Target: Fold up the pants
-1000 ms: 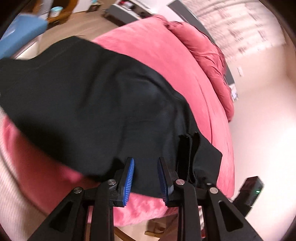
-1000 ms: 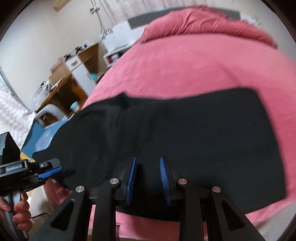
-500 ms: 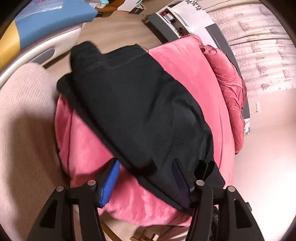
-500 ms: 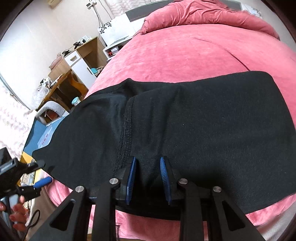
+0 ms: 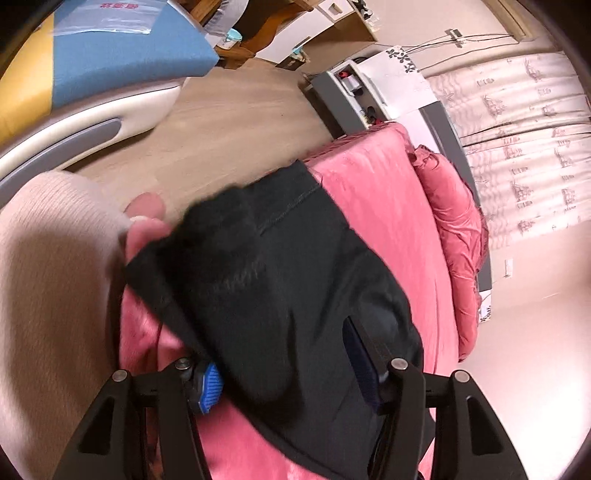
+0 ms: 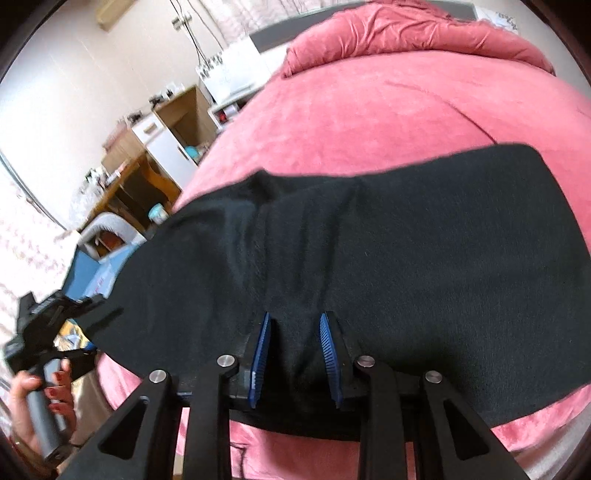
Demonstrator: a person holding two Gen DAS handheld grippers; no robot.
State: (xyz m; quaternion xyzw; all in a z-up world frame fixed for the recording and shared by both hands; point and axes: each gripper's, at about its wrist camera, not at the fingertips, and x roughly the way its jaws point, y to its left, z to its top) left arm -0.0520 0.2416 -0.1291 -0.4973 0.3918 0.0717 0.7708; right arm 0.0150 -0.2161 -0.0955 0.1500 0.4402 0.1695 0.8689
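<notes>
While my right gripper (image 6: 293, 358) clamps the black fabric pants (image 6: 369, 266) at the pink bedspread's (image 6: 369, 110) near edge, my left gripper (image 5: 284, 365) gapes wide, nearer their leftward-running end.

Pants (image 6: 406, 240): plain black, no print. Bed cover (image 6: 369, 110): solid rose pink; bunched duvet (image 6: 406, 29) at the head a slightly deeper pink. Left tongs (image 5: 284, 373): black frame, blue ribbed pads, silver pivot screws. Right tongs (image 6: 293, 358): black frame, blue ribbed pads, silver screws. Floor (image 5: 240, 122): light wood grain. Curtain (image 5: 517, 140): pale cream with a small repeated motif. Cushion (image 5: 110, 55): blue with a yellow section. Sleeve (image 5: 48, 295): beige, fine rib. Fingernails (image 6: 51, 395): dark red. Walls (image 6: 74, 92): off-white.
</notes>
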